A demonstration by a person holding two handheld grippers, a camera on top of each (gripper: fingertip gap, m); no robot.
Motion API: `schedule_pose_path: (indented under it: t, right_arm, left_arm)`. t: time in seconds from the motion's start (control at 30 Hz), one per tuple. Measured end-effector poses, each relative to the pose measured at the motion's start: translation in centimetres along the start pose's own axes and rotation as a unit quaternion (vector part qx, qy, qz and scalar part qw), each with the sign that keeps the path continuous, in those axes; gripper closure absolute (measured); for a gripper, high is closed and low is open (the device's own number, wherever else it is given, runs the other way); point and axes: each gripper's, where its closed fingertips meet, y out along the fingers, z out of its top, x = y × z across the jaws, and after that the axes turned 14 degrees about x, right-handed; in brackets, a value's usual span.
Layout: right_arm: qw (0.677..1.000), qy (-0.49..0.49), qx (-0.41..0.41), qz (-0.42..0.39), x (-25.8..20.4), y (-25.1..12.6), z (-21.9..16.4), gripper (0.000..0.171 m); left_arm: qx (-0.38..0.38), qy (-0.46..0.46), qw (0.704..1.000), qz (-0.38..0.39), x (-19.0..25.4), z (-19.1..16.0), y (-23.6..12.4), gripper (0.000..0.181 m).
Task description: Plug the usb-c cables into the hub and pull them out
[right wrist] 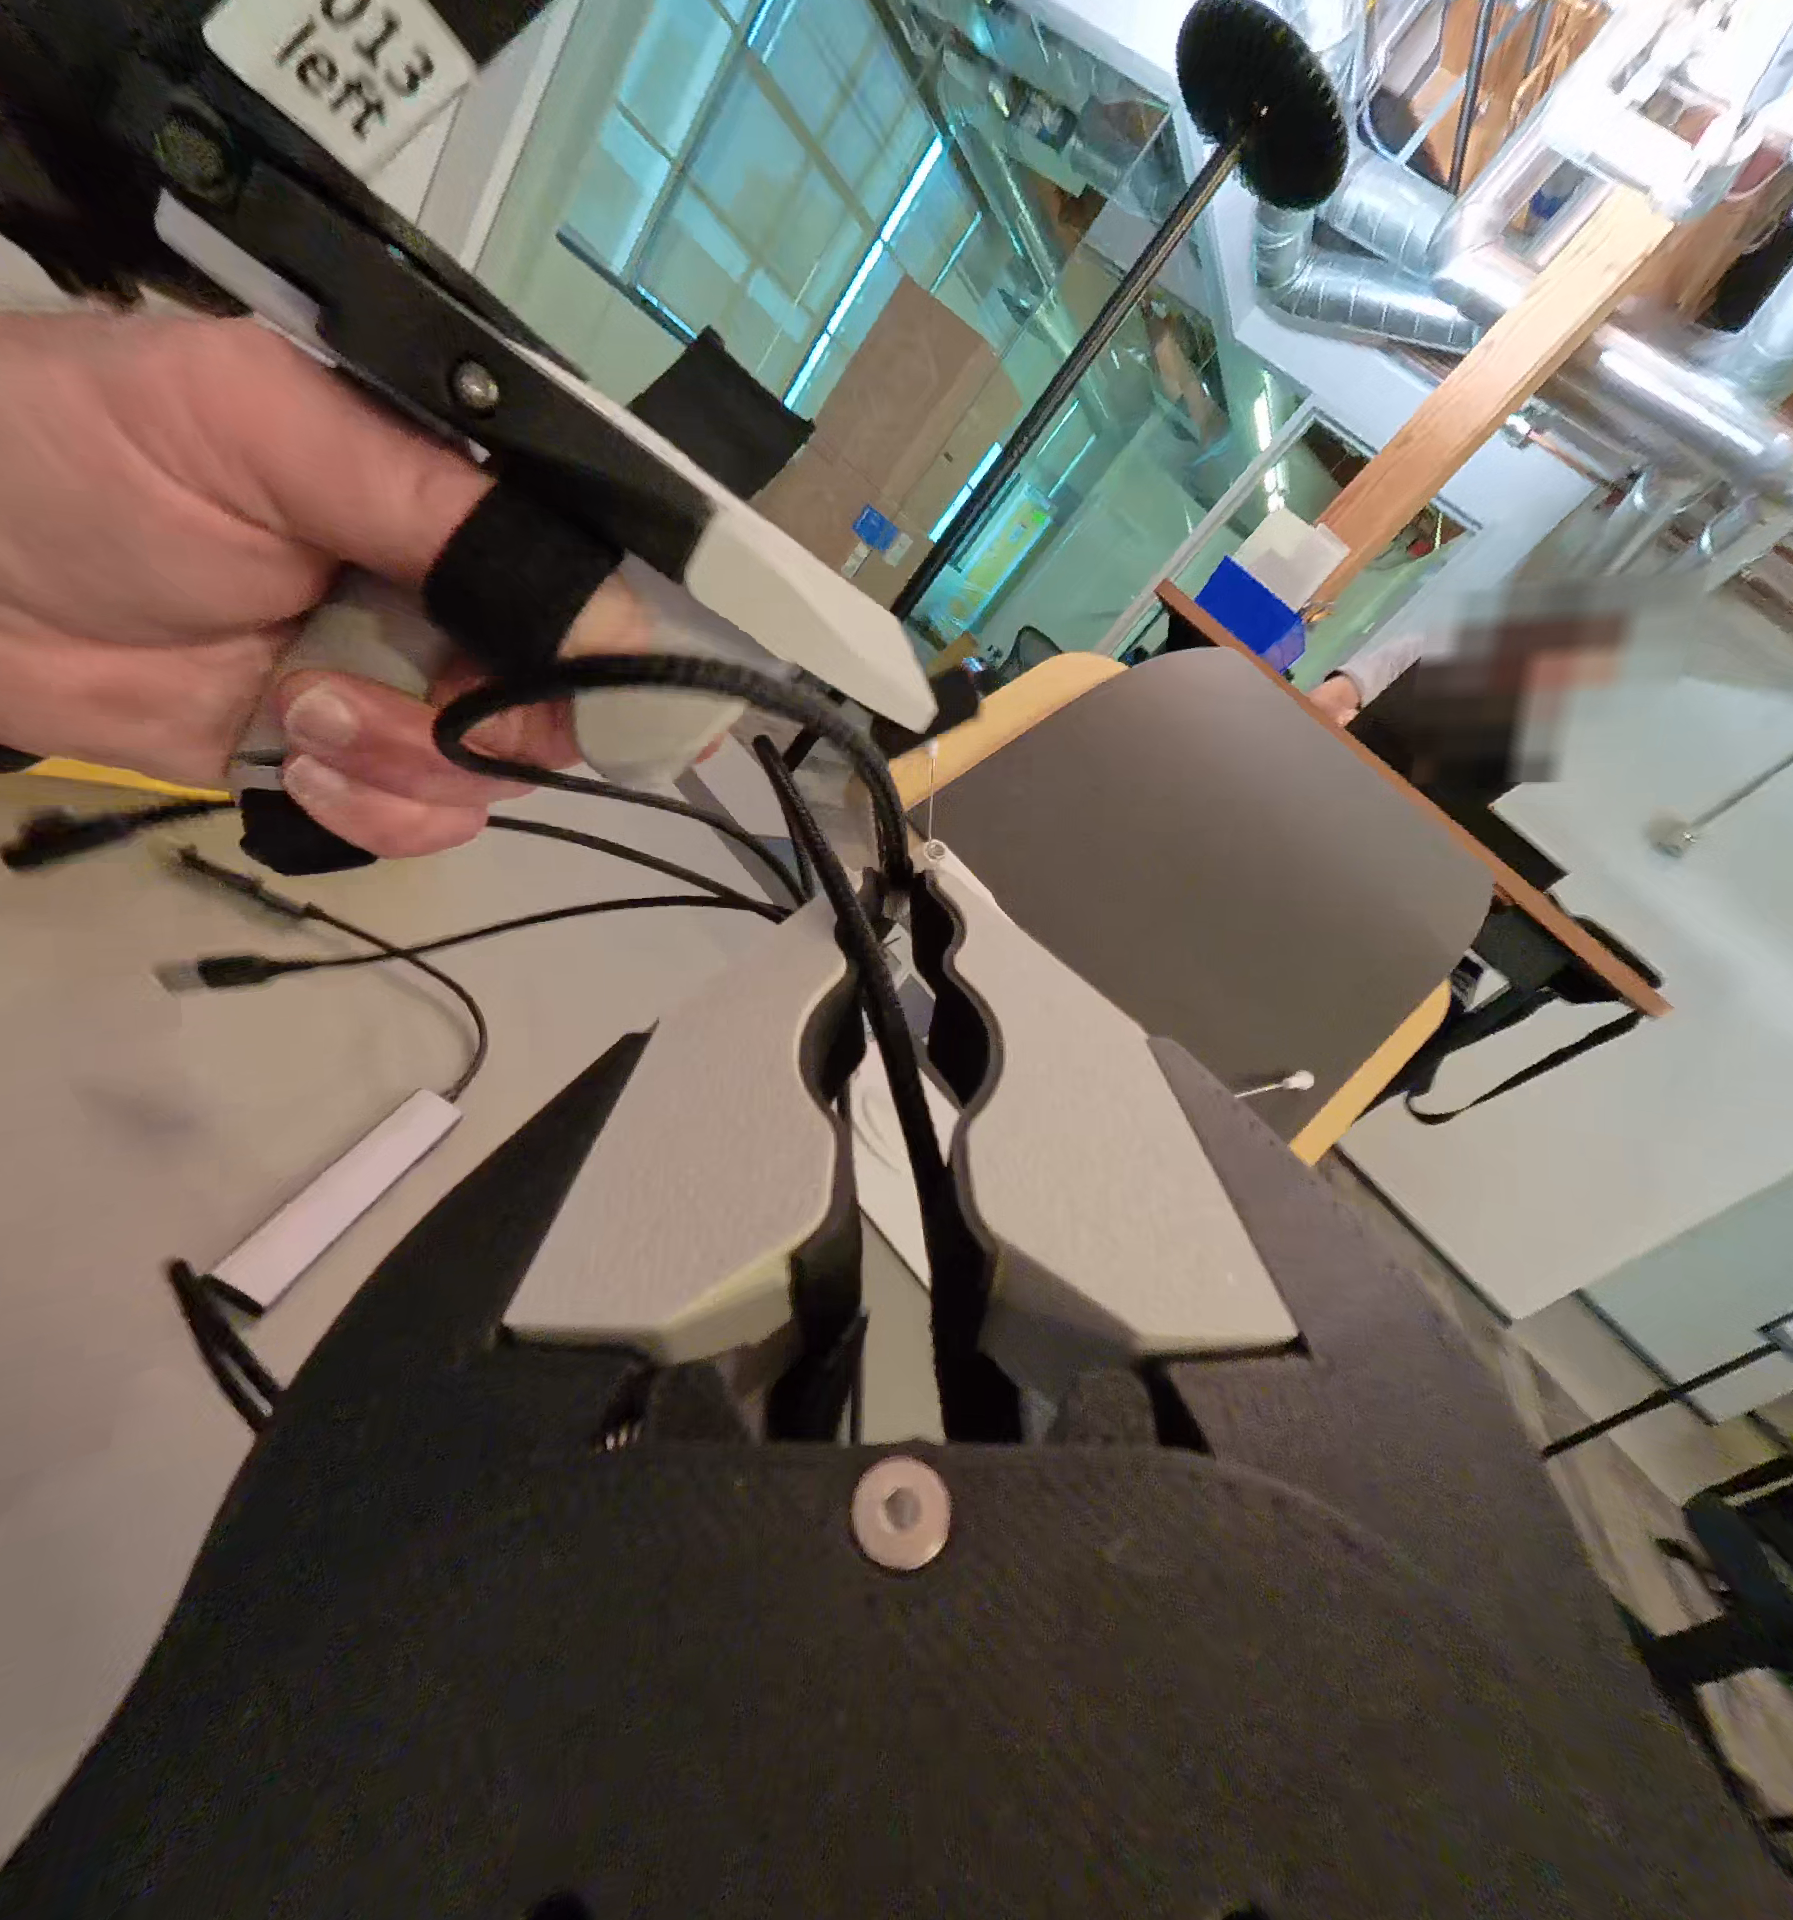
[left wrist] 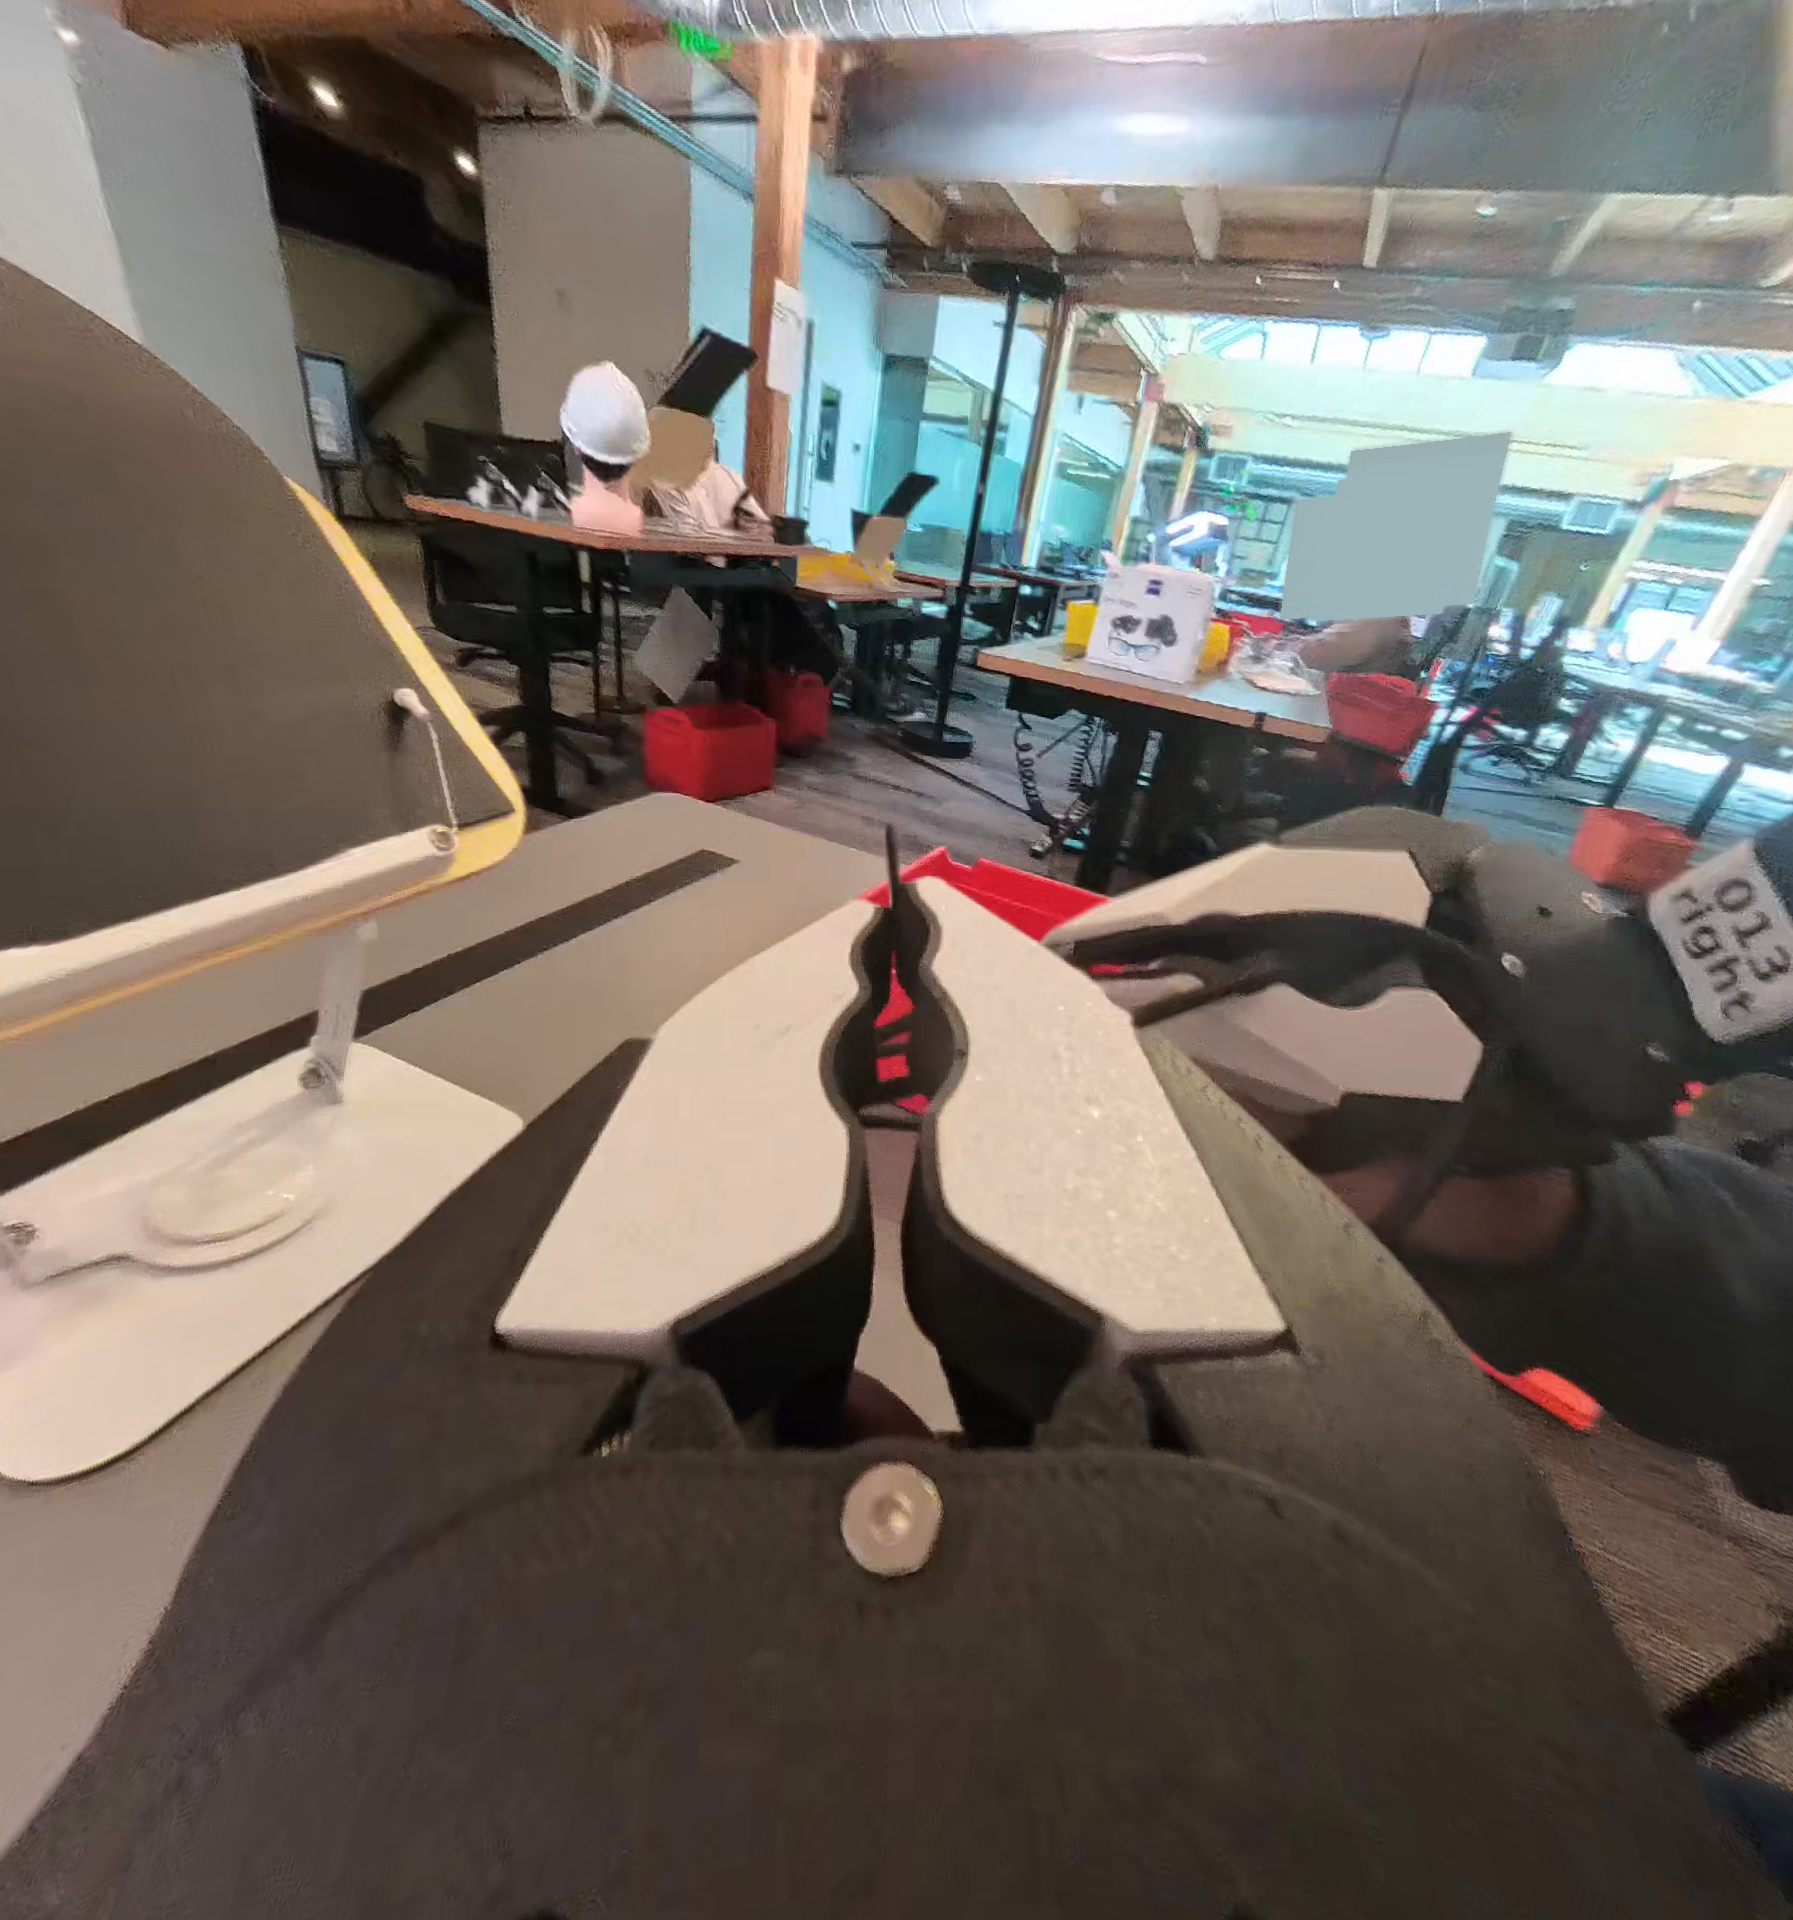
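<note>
In the left wrist view my left gripper [left wrist: 897,925] is shut, with a thin black cable end [left wrist: 892,883] sticking up out of its tips. The right gripper [left wrist: 1068,935] lies close to its right with black cables across it. In the right wrist view my right gripper [right wrist: 902,894] is shut on a black braided cable [right wrist: 902,1049] that runs back between its fingers. The left gripper [right wrist: 923,717], held by a hand [right wrist: 144,540], pinches the looping black cable [right wrist: 663,670] just above. The slim silver hub [right wrist: 341,1195] lies on the grey table [right wrist: 92,1091] at the left, apart from both grippers.
A tilted dark board with a yellow edge [left wrist: 144,623] stands on a white stand [left wrist: 196,1195] at the left; it also shows in the right wrist view [right wrist: 1183,883]. Loose cable plugs [right wrist: 196,977] lie on the table. A red bin [left wrist: 985,883] sits beyond the table edge. Desks and people sit farther off. The grippers are tip to tip, or close to it.
</note>
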Motion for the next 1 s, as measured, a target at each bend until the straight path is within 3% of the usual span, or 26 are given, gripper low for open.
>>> schedule_pose_path:
  t: [0.23,0.4,0.53,0.63,0.7,0.8,1.0]
  right_arm:
    - [0.994,-0.101,0.001,0.034,-1.7,0.0,0.4,0.167]
    - [0.995,-0.048,-0.015,0.082,-1.3,-1.4,0.2,0.154]
    - [0.993,-0.049,-0.012,0.108,-0.8,-2.2,1.5,0.155]
    - [0.992,-0.041,-0.009,0.115,-0.2,-2.0,2.3,0.166]
    - [0.989,-0.017,-0.013,0.146,-0.5,-1.8,2.2,0.16]
    - [0.979,-0.014,-0.041,0.198,-1.4,-2.0,1.2,0.148]
    - [0.961,-0.048,-0.109,0.25,-2.2,-4.2,-1.2,0.156]
  left_arm:
    - [-0.001,0.048,0.999,-0.007,0.7,0.0,0.2,0.181]
    - [0.019,0.076,0.996,-0.052,1.0,0.9,-0.5,0.181]
    - [0.011,0.098,0.992,-0.074,1.4,1.0,-0.5,0.181]
    - [0.009,0.111,0.99,-0.089,1.9,1.0,-0.3,0.181]
    - [0.006,0.116,0.988,-0.103,2.5,1.0,-0.3,0.181]
    - [0.008,0.116,0.987,-0.109,2.7,1.4,-0.4,0.181]
    - [0.012,0.122,0.989,-0.084,1.0,2.4,-0.7,0.181]
